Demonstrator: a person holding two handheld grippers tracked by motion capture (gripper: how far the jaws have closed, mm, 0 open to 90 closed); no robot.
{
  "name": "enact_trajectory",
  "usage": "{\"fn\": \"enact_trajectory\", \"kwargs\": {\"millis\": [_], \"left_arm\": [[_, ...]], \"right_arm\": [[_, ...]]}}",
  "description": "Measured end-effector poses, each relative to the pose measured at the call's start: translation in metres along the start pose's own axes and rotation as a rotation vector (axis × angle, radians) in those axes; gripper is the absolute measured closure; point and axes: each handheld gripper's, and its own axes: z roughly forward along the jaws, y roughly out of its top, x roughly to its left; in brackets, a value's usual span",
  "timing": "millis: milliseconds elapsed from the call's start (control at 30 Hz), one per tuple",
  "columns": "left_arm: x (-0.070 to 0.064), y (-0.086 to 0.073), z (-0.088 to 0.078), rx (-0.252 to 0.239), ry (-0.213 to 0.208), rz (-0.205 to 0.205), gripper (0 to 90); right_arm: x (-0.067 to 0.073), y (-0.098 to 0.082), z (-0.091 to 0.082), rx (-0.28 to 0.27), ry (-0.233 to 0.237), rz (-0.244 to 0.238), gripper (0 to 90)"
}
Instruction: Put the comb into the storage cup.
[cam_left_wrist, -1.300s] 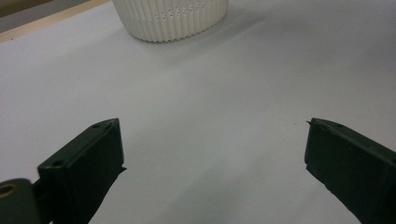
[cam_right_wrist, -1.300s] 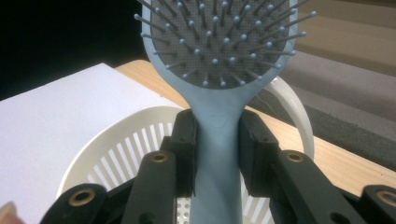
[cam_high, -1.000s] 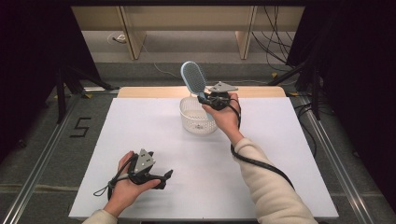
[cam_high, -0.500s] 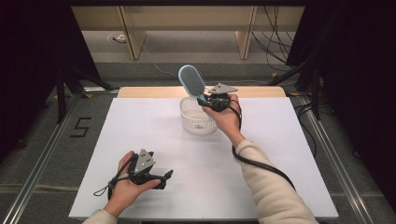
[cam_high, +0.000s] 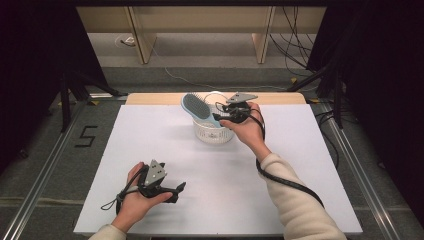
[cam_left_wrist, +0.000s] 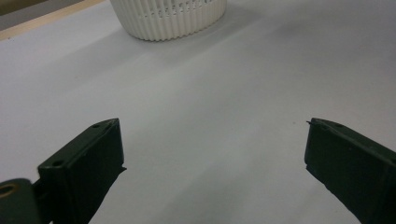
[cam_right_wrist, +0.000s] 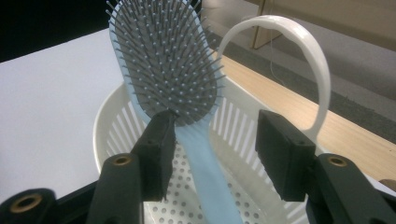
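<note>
A light blue hairbrush (cam_right_wrist: 168, 60) with a grey bristle pad stands handle-down in a white slotted basket (cam_right_wrist: 116, 116), leaning on its rim. My right gripper (cam_right_wrist: 217, 135) is open around the brush handle. Its jaws have just been opening; the left one lies beside the handle, the right one stands clear of it. From above, the hairbrush (cam_high: 197, 106) tilts left out of the basket (cam_high: 212, 132), with the right gripper (cam_high: 218, 113) just to its right. My left gripper (cam_high: 176, 193) rests open on the near left of the table, and in its own view (cam_left_wrist: 212, 140) nothing is between the jaws.
The basket's white arched handle (cam_right_wrist: 299, 51) stands upright behind the right jaw. The white table mat (cam_high: 300, 165) ends at a wooden strip (cam_high: 150, 98) at the far edge. The basket (cam_left_wrist: 173, 18) sits well ahead of the left gripper.
The right jaws have opened off the brush. The brush has dropped lower into the basket and now leans to the left. The left gripper has not moved.
</note>
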Motion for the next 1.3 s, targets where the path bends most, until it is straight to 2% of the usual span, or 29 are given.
{"fn": "enact_trajectory", "kwargs": {"millis": [200, 467, 700, 1300], "left_arm": [[0.0, 0.0, 0.0, 0.001, 0.002, 0.001, 4.0], [0.0, 0.0, 0.0, 0.001, 0.002, 0.002, 4.0], [0.0, 0.0, 0.0, 0.004, 0.001, 0.002, 4.0], [0.0, 0.0, 0.0, 0.004, 0.004, 0.006, 4.0]], "right_arm": [[-0.002, 0.0, -0.006, -0.004, 0.017, 0.013, 45.8], [-0.003, -0.003, -0.014, 0.019, 0.043, 0.016, 35.7], [-0.005, -0.007, -0.023, 0.036, 0.051, 0.008, 30.7], [-0.009, -0.031, -0.051, 0.043, 0.076, 0.017, 26.7]]}}
